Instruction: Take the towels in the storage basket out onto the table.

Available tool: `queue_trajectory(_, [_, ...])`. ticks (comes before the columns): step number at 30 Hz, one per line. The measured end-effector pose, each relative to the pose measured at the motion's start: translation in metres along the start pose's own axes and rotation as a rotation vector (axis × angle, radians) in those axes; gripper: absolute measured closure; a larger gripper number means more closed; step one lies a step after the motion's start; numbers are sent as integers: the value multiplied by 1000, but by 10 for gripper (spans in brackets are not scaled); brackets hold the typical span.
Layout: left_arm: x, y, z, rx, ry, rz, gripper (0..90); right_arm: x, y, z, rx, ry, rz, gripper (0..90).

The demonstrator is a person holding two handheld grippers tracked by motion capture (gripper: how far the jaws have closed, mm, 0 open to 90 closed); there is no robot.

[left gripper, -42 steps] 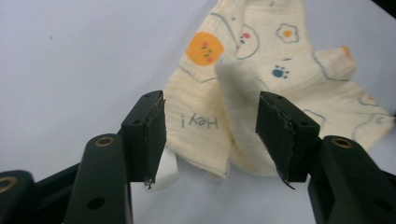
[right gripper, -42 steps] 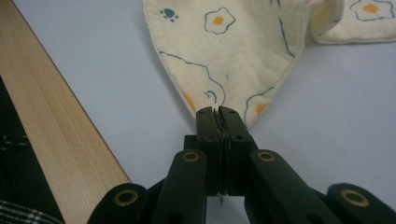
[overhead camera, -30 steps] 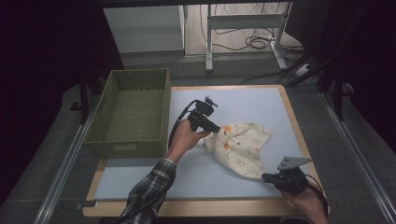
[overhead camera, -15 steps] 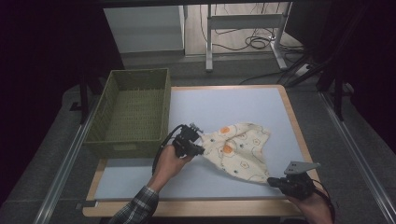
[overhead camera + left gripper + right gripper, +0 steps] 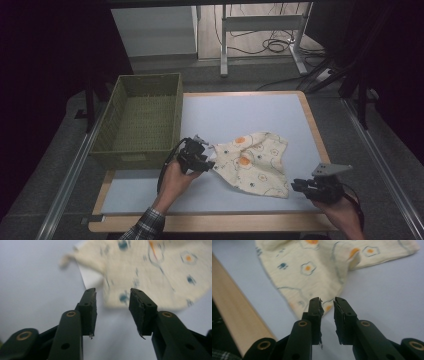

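A cream cloth [image 5: 255, 161] printed with egg and blue motifs is seen lying rumpled on the pale blue tabletop [image 5: 250, 112], toward the near edge and right of centre; a white inner layer is exposed at its left corner.

The left claw [image 5: 206, 159] is held low at the cloth's left corner. In the left gripper view its jaws have just been opening and are seen apart, with the cloth's edge [image 5: 140, 277] lying just beyond the tips; bare tabletop is seen between the pads and nothing is clamped.

The right claw [image 5: 296, 186] is positioned near the tabletop's near right corner, just beside the cloth's near right corner. In the right gripper view its jaws have just been opening and a narrow gap is seen between them; the cloth's corner [image 5: 312, 275] is found at the tips, beside the left pad, not pinched.

A green woven basket [image 5: 141, 155] is placed at the tabletop's left edge, well apart from the cloth. The wooden rim [image 5: 239, 325] of the tabletop is recorded in the right gripper view.
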State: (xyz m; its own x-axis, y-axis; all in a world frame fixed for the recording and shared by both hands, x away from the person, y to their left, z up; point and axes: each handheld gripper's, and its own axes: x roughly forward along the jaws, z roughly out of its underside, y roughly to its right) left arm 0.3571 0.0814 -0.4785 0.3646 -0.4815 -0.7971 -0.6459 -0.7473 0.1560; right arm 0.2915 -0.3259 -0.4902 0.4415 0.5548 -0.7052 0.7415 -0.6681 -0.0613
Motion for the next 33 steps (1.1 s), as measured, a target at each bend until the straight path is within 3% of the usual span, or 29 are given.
queue_trajectory(3, [9,-5,-16,-6,15,-15,629,8,15,-9,21,-1,23,769])
queue_trajectory(10, [43,-20,-42,-13,-21,-76,650,32,48,-34,53,-6,90,782])
queue_trajectory(13, [58,-27,-45,-28,-37,-72,614,44,60,-45,71,-5,121,776])
queue_trajectory(18, [71,-32,-42,-37,-36,-85,571,64,77,-56,105,-3,181,663])
queue_trajectory(20, [72,-31,-41,-30,-27,-96,589,72,82,-59,137,0,181,616])
queue_trajectory(23, [71,-28,-41,6,-38,-118,662,84,83,-60,145,-12,179,585])
queue_trajectory(25, [72,-27,-40,4,-37,-81,787,90,79,-61,116,-25,206,619])
queue_trajectory(27, [72,-25,-39,11,-37,-73,863,91,75,-61,121,-21,184,769])
queue_trajectory(29, [71,-24,-41,25,-48,-81,881,92,74,-62,127,-22,153,870])
queue_trajectory(33, [60,-27,-51,34,-6,-105,886,89,72,-67,100,-45,181,884])
